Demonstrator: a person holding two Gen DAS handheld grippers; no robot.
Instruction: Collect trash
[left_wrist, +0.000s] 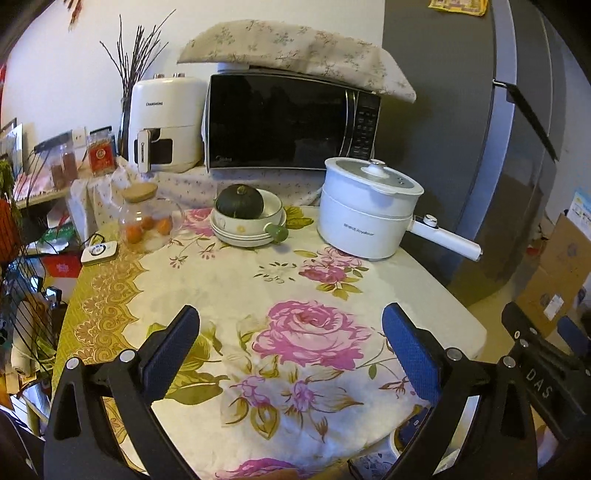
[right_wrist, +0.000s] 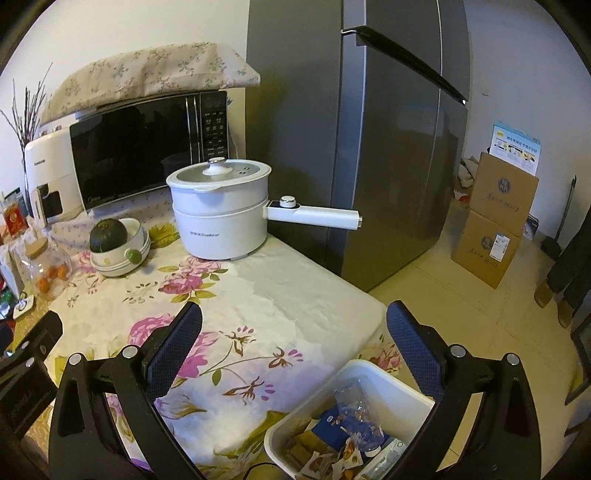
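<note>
While both tools hang over the flowered tablecloth (left_wrist: 229, 280), nothing is pinched anywhere: the left gripper (left_wrist: 291, 332) has its blue pads spread as wide as they go, with only a pink rose of the cloth between them, and the right gripper (right_wrist: 295, 332) stands spread just the same, empty.

And the trash? It's in the white bin (right_wrist: 373, 373) just off the table's near corner, at five o'clock in the right wrist view: crumpled clear plastic (right_wrist: 354, 402), snack wrappers (right_wrist: 332, 458) and a blue packet (right_wrist: 328, 421) heaped inside. The bin lies under the right gripper's right-hand finger, so the right hand is plainly the nearer; from the left wrist only a sliver of it peeks out at five o'clock below the table edge.

On the table I can spot no loose scrap. What's there looks like keepers: the white electric pot (left_wrist: 364, 214) at one o'clock, handle pointing out to three; the squash in stacked bowls (left_wrist: 245, 218) at twelve; the glass jar with small oranges (left_wrist: 147, 218) at ten. By my read, the collecting is about done.
</note>
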